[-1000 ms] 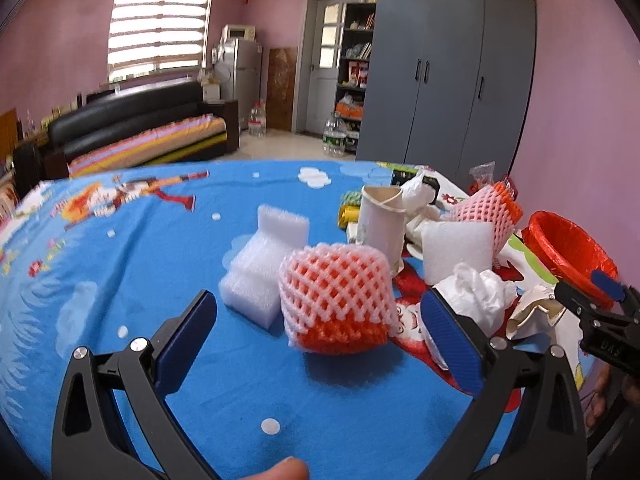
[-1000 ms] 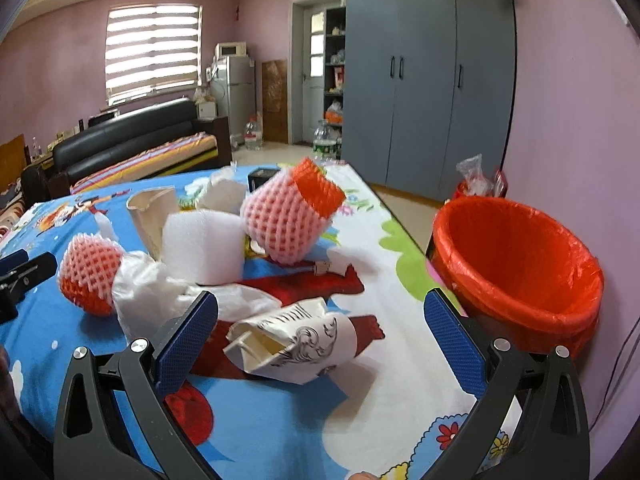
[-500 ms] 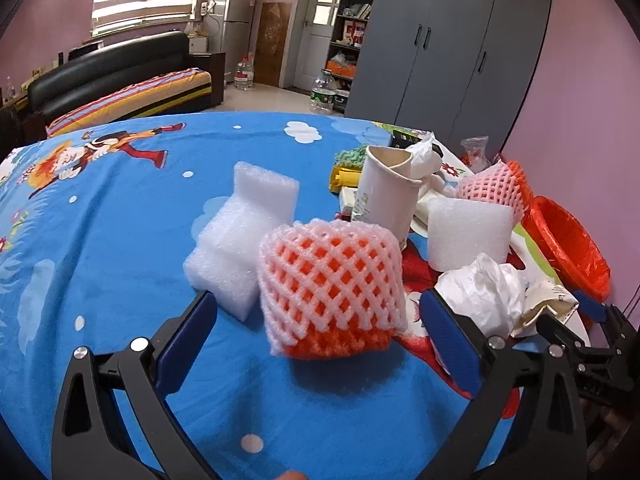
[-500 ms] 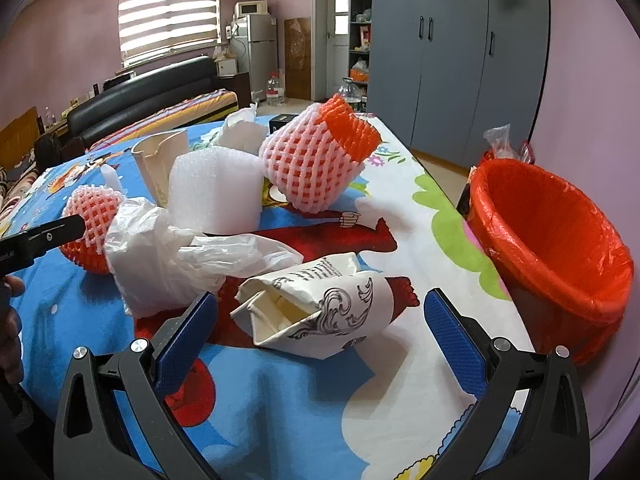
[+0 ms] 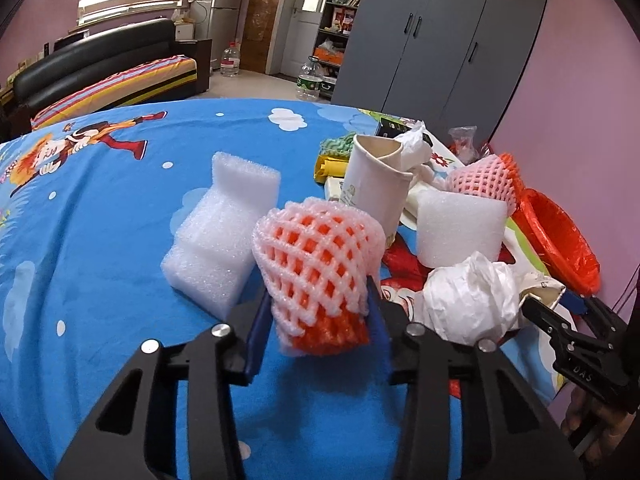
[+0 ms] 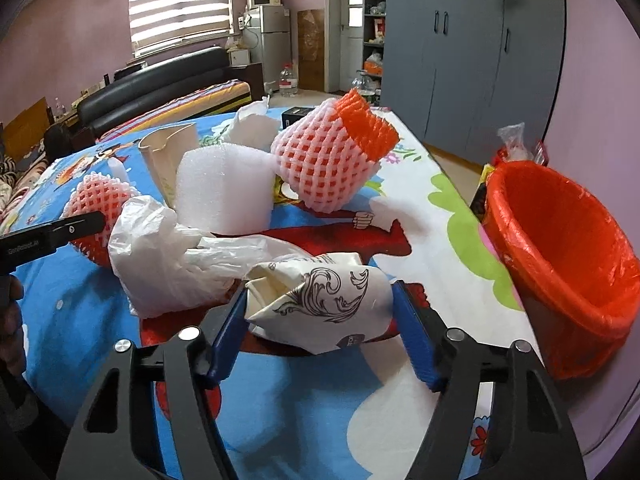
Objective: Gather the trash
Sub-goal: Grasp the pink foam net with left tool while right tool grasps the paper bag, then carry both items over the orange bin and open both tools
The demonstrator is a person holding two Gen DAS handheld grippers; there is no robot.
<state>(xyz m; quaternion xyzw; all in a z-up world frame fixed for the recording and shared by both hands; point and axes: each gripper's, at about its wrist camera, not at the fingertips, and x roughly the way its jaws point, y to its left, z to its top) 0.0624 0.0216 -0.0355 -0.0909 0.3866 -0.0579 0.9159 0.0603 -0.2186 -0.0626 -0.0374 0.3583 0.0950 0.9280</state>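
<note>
Two claws work over a worktop (image 5: 100, 216) covered with a blue cartoon-print cloth.

From the left wrist view, the left claw (image 5: 318, 320) has its blue pads on both sides of a pink foam fruit net with an orange inner layer (image 5: 316, 268). The jaws are closing, and the pads already touch the net and press its sides a little. Just behind the net on the left stands a white block of packing foam (image 5: 220, 240), and behind it on the right stands a dented beige paper cup (image 5: 376, 188). Further right I see a second white foam piece with a rounded shape (image 5: 460, 228), a crumpled white plastic bag (image 5: 472, 304) and a second pink and orange fruit net (image 5: 486, 178). At the right edge is an orange-lined waste bin (image 5: 560, 240), and the right claw (image 5: 560, 306) shows beside the bag.

From the right wrist view, the right claw (image 6: 320, 326) has a crushed white paper bag with a black ornament print (image 6: 320, 300) between its blue pads. The jaws are closing, and both pads lie against the bag's sides. The bag rests on the worktop (image 6: 420, 208), touching the crumpled white plastic bag (image 6: 168, 256). The orange-lined waste bin (image 6: 560, 248) stands to the right, beside the worktop edge. The second fruit net (image 6: 332, 168) and the rounded foam piece (image 6: 224, 192) lie behind. The left claw's black finger (image 6: 52, 234) reaches the first fruit net (image 6: 100, 200) at the left.
</note>
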